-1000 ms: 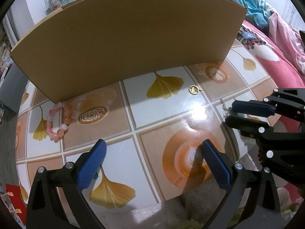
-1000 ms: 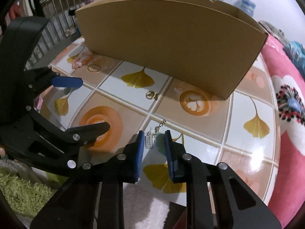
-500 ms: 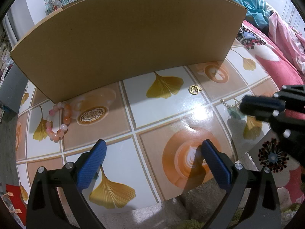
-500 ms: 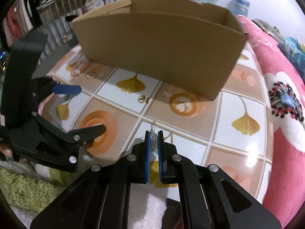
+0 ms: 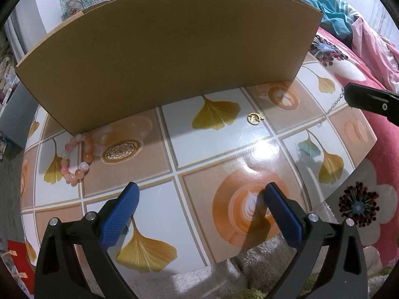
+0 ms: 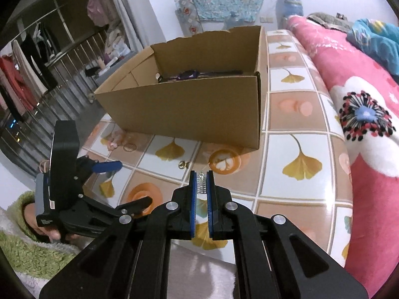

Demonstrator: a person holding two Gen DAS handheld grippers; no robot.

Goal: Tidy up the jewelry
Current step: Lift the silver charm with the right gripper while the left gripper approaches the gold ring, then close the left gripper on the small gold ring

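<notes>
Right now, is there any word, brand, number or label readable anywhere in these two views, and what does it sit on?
Nothing can be read in either view.
Left gripper: a small white sticker on its body, print too small to read.
Cardboard box: its walls are plain, no print.
Table: only ginkgo leaf and coffee cup pictures, no lettering.

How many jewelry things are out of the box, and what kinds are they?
Bead bracelets: 1, the pink and orange bracelet on the table near the cardboard box.
Gold rings: 1, the gold ring on the table.
Silver chains: 1, the silver chain pinched in the right gripper.
Total: 3.
</notes>
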